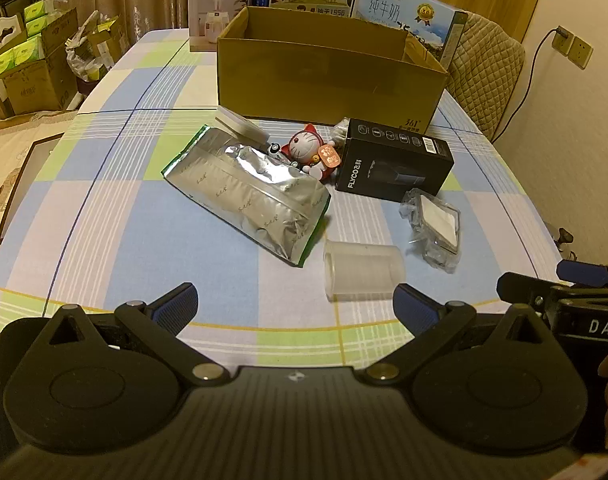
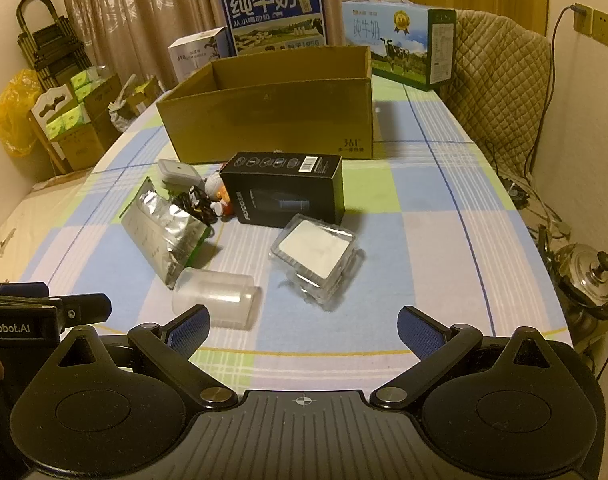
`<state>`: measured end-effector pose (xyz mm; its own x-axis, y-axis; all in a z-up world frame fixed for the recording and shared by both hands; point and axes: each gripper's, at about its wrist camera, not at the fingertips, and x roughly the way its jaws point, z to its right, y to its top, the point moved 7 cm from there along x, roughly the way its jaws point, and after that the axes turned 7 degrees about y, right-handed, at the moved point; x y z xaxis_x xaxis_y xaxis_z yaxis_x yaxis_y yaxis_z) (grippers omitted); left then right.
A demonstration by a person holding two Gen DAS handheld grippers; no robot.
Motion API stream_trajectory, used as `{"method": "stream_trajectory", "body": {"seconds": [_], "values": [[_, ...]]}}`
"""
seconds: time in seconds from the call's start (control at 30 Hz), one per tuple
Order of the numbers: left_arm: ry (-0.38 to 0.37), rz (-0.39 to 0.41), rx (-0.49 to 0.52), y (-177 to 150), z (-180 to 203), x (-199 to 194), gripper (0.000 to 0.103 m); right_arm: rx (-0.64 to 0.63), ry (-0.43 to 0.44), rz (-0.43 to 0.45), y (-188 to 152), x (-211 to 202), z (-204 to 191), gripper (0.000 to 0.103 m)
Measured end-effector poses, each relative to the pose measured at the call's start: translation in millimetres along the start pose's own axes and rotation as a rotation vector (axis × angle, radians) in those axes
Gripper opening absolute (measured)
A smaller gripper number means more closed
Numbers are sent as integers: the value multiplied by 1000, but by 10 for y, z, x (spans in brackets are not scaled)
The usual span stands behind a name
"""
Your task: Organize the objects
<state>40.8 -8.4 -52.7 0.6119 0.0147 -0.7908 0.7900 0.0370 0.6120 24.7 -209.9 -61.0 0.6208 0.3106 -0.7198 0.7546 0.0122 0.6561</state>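
Blue, green and white checked tablecloth (image 1: 104,200), brown cardboard box (image 1: 328,80), silver foil pouch (image 1: 248,196), black carton (image 1: 392,164).

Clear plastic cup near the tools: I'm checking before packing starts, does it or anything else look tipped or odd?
The clear plastic cup lies on its side beside the silver foil pouch. Nothing looks spilled. The cardboard box stands upright.
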Motion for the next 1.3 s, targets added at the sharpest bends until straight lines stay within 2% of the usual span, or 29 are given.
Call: {"method": "stream_trajectory", "body": {"seconds": [1.3], "values": [[4, -16, -1, -51, -8, 62, 102, 27, -2, -25, -104, 60, 72, 98]]}}
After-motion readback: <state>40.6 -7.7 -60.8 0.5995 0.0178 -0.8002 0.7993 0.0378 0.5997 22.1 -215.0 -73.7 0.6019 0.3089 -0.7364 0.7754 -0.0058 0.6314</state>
